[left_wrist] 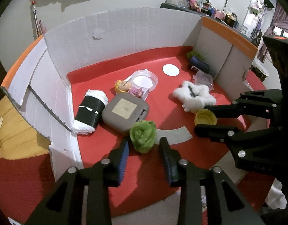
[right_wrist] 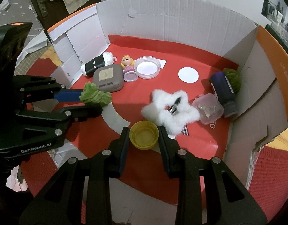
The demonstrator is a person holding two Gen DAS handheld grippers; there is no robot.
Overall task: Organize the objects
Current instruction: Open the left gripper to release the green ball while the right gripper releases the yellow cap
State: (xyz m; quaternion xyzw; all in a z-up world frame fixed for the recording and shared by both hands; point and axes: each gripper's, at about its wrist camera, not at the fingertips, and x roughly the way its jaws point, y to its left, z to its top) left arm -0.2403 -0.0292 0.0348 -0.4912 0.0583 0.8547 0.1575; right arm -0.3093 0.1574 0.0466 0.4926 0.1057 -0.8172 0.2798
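The right tool (right_wrist: 144, 136) pinches the yellow cap (right_wrist: 144, 135) over the red mat (right_wrist: 200, 140). The left tool (left_wrist: 144, 150) is open by the green fluff (left_wrist: 143, 136). Many toys are still scattered, so lots is left.

I see a red mat (right_wrist: 200, 131) with a grey curved stripe (right_wrist: 116, 118), walled by white cardboard (right_wrist: 181, 18) edged in orange. My black grippers carry blue pads (left_wrist: 123, 161). The cap (right_wrist: 144, 135) is yellow, the fuzzy ball (left_wrist: 143, 138) green, the fluffy star (right_wrist: 170, 110) white, the case (left_wrist: 125, 112) grey, and the bottle (right_wrist: 222, 90) dark purple.
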